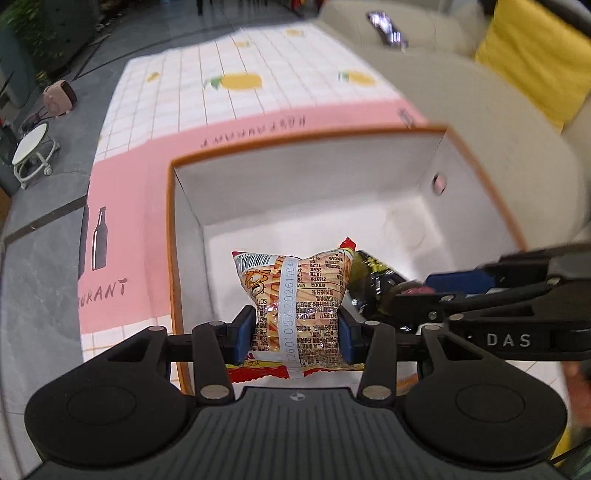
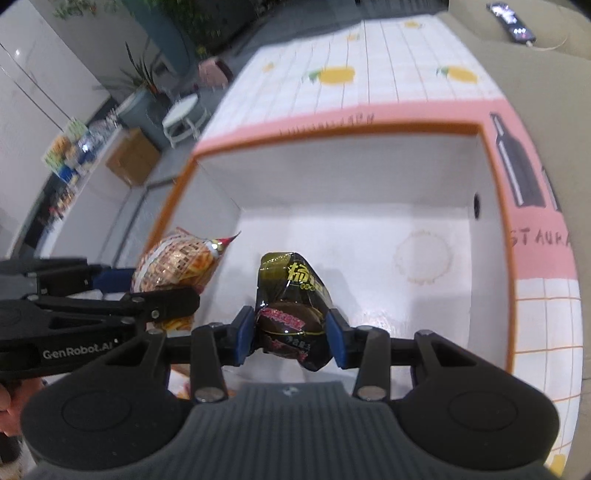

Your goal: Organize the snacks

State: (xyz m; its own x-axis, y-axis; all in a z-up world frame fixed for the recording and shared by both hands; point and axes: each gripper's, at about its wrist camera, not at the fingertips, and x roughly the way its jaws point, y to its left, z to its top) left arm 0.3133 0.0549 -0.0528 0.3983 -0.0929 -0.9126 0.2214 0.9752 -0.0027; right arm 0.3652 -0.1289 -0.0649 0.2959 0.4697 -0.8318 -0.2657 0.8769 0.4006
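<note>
My left gripper (image 1: 295, 334) is shut on a puffed orange-and-red snack bag (image 1: 295, 295) printed with fries, held over the near left part of a white box with an orange rim (image 1: 288, 142). My right gripper (image 2: 291, 338) is shut on a dark brown snack packet (image 2: 291, 306) with yellow lettering, held over the same box (image 2: 332, 129). The two grippers hang side by side. In the left wrist view the dark packet (image 1: 373, 275) and the right gripper (image 1: 424, 291) show at the right. In the right wrist view the fries bag (image 2: 177, 266) and the left gripper (image 2: 147, 291) show at the left. The box floor under them is bare.
The box stands on a pink and white checked cloth (image 1: 229, 96) with lemon and bottle prints. A beige sofa (image 1: 461, 92) with a yellow cushion (image 1: 535, 62) and a phone (image 1: 388, 27) lies beyond. A small white stool (image 1: 33, 151) stands on the grey floor at the left.
</note>
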